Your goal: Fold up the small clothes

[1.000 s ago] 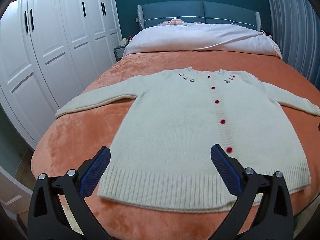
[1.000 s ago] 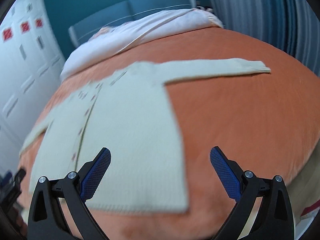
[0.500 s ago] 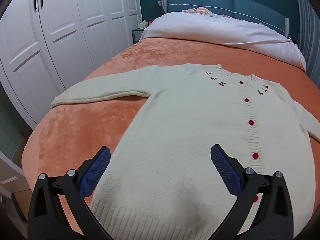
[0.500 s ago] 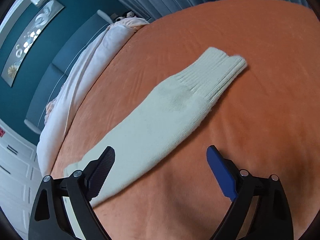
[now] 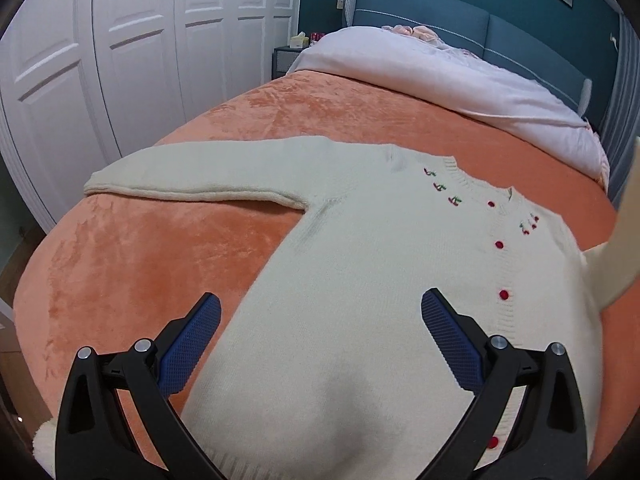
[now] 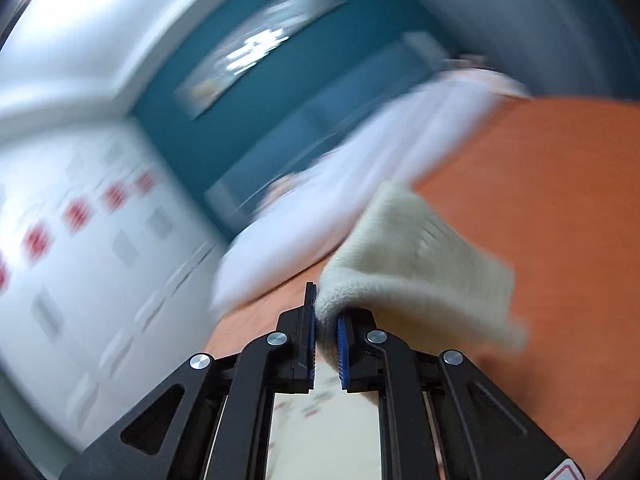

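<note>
Your cream cardigan (image 5: 360,280) with red buttons (image 5: 504,294) and cherry embroidery lies flat on the orange bed (image 5: 140,272). Your right gripper (image 6: 326,334) is closing its jaws on the cuff (image 6: 408,264); your left gripper (image 5: 320,344) hangs wide open. No writing is readable.

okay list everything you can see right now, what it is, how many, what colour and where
cardigan: one, cream with red buttons, flat on the bed, far sleeve lifted
sleeve cuff: one, cream, between the right tongs
blanket: one, orange, covering the bed
duvet: one, pale pink, at the head end
headboard: one, blue, against the teal wall
wardrobe: one, white, beside the bed
nightstand: one, dark, by the headboard
left tongs: one pair, open over the cardigan's body
right tongs: one pair, closing on the cuff
</note>
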A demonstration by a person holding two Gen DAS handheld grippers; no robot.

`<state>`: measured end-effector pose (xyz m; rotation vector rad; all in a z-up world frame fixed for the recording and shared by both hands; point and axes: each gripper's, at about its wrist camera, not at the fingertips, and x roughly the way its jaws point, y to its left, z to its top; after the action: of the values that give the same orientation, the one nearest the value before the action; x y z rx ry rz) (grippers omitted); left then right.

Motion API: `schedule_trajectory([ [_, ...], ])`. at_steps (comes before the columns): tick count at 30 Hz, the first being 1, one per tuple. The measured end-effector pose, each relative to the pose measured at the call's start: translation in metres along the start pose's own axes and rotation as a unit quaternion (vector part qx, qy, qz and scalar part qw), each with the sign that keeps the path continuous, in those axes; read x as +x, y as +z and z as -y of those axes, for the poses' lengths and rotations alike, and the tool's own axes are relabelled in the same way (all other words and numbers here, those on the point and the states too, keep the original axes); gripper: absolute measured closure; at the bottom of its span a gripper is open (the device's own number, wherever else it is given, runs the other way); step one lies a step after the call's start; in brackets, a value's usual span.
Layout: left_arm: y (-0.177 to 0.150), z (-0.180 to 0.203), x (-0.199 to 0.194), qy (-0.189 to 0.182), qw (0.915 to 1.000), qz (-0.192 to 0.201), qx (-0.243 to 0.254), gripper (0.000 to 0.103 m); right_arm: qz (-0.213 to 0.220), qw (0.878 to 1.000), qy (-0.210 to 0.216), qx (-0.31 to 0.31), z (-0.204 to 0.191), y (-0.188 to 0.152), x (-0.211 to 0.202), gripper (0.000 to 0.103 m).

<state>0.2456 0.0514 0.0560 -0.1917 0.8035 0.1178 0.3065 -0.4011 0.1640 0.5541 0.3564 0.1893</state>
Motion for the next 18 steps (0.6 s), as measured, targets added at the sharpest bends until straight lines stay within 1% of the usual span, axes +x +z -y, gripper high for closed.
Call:
schedule_trajectory([
  [1,0.005,-0.002,0.000,-0.013,0.9999,0.001,-0.009,0.005,-0.043,0.998,0.030,-0.033,-0.035,-0.018,0.027,0.089],
  [2,0.009,-0.003,0.001,-0.022,0.9997,-0.001,-0.015,0.005,-0.079,0.995,0.044,-0.051,-0.054,-0.037,0.050,0.082],
  [3,0.015,-0.003,0.004,-0.031,0.9993,-0.008,-0.021,0.005,-0.125,0.989,0.051,-0.064,-0.070,-0.064,0.076,0.070],
  [5,0.025,-0.001,0.013,-0.053,0.9979,-0.022,-0.029,0.005,-0.188,0.979,0.033,-0.070,-0.080,-0.114,0.109,0.068],
  [7,0.034,0.003,0.025,-0.075,0.9958,-0.037,-0.037,0.005,-0.227,0.973,0.014,-0.047,-0.073,-0.149,0.115,0.068],
  [8,0.037,0.005,0.031,-0.085,0.9946,-0.043,-0.040,0.005,-0.231,0.973,0.006,-0.026,-0.063,-0.161,0.107,0.068],
  [9,0.041,0.010,0.041,-0.096,0.9932,-0.051,-0.043,0.005,-0.226,0.974,0.000,-0.009,-0.057,-0.169,0.095,0.068],
  [11,0.047,0.019,0.065,-0.101,0.9910,-0.072,-0.050,0.005,-0.211,0.977,-0.023,0.029,-0.031,-0.175,0.067,0.067],
  [12,0.049,0.026,0.081,-0.107,0.9888,-0.087,-0.056,0.005,-0.207,0.976,-0.039,0.047,-0.019,-0.175,0.062,0.066],
  [13,0.050,0.030,0.094,-0.110,0.9872,-0.097,-0.062,0.005,-0.200,0.976,-0.059,0.070,-0.002,-0.174,0.050,0.064],
  [14,0.051,0.036,0.108,-0.108,0.9855,-0.111,-0.069,0.005,-0.192,0.974,-0.076,0.093,0.012,-0.173,0.041,0.059],
  [15,0.052,0.039,0.119,-0.117,0.9827,-0.120,-0.080,0.005,-0.185,0.971,-0.091,0.117,0.028,-0.172,0.034,0.057],
  [16,0.052,0.043,0.130,-0.125,0.9798,-0.127,-0.090,0.005,-0.181,0.969,-0.101,0.134,0.039,-0.179,0.030,0.057],
  [18,0.052,0.052,0.148,-0.125,0.9761,-0.144,-0.104,0.006,-0.177,0.964,-0.113,0.166,0.062,-0.176,0.035,0.056],
])
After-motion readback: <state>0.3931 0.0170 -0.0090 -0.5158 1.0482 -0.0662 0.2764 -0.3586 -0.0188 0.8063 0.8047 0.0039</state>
